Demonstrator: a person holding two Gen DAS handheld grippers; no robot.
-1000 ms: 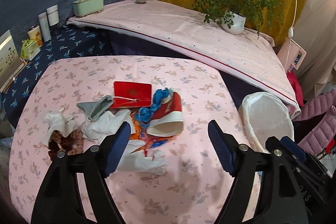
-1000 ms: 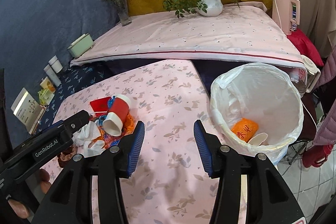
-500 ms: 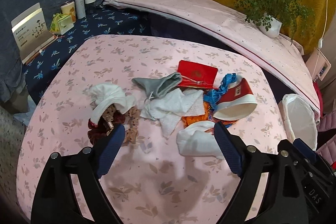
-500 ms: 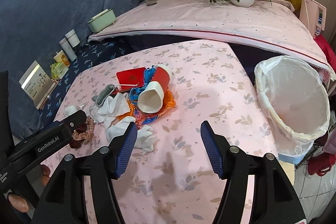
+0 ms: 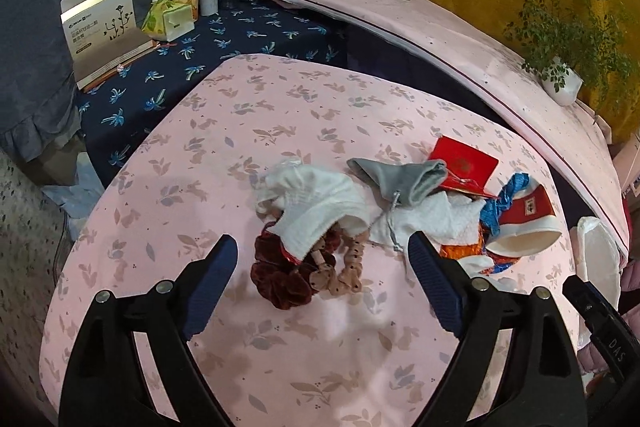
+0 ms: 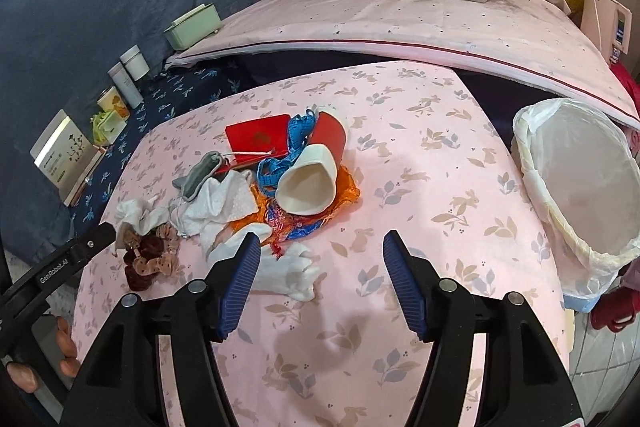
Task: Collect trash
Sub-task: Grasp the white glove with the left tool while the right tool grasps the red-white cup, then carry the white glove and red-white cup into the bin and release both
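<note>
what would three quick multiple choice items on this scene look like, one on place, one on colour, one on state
1. Where is the trash bin relative to the pile of trash on the table?
A. To the right of it, off the table edge
B. To the left, by the book
C. In the middle of the pile

2. What colour is the outside of the paper cup lying on its side?
A. Green
B. Red
C. Black

3. What state are the left gripper and the right gripper in?
A. Both shut on tissues
B. One shut on the cup
C. Both open and holding nothing

Answers: 1 A, the lined bin stands past the table's right edge in the right wrist view. 2 B, its wall is red above a white rim. 3 C, each pair of fingers stands wide apart with only tablecloth and trash seen between them.
</note>
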